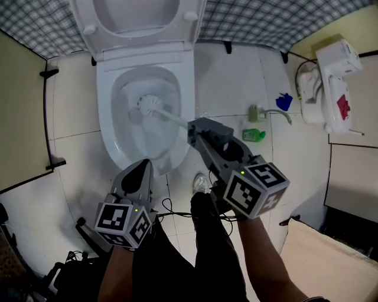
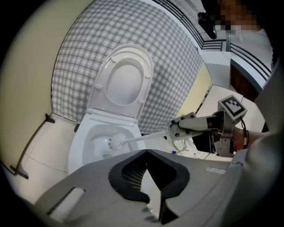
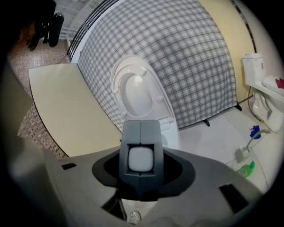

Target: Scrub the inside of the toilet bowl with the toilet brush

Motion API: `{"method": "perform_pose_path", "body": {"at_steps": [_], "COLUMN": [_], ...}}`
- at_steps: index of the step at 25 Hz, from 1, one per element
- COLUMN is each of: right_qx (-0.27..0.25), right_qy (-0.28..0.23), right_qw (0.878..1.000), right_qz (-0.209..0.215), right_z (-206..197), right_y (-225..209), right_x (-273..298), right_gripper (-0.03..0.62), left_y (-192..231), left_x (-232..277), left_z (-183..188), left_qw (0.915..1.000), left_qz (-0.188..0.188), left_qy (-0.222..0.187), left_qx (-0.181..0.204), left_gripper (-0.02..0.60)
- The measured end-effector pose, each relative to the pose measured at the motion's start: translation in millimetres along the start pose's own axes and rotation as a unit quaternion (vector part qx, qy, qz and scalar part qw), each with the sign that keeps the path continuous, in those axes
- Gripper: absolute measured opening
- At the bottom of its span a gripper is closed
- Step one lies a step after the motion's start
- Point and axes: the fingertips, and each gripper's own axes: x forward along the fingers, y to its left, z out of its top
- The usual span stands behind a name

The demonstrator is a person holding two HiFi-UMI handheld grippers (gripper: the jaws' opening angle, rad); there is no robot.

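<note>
Our right gripper is clamped on the end of the toilet brush handle, so the long shaft reaches over the rim and the hand is well above the water. The bristle head sits inside the toilet bowl, toward its back. The seat is tipped up to open the bowl. Our left gripper, jaws pressed together on nothing, hangs by the bowl's front, out of the brush's way, we judge

You are looking at a white toilet bowl, a white toilet brush, a grey-and-white checked cloth and a green bottle.
</note>
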Motion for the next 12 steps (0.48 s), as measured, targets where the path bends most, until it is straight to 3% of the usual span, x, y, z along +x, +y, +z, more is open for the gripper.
{"method": "perform_pose_path", "body": {"at_steps": [7,12], "right_qx": [0.040,0.049], "right_qy": [-0.111,-0.142], "right_qw": [0.992,0.985], "right_qz": [-0.033,-0.087], "right_z": [60,62], "right_y": [-48,-94], "right_x": [-93,-149], "right_gripper": [0.189,0.189], "left_y": [-73,-113], "left_x": [35,56], "left_z": [7,6], "left_qw": [0.9970,0.9932], "left_qz": [-0.060,-0.087], "left_qy": [0.021,0.034], "left_qx": [0.044,0.070], "left_gripper": [0.008,0.008]}}
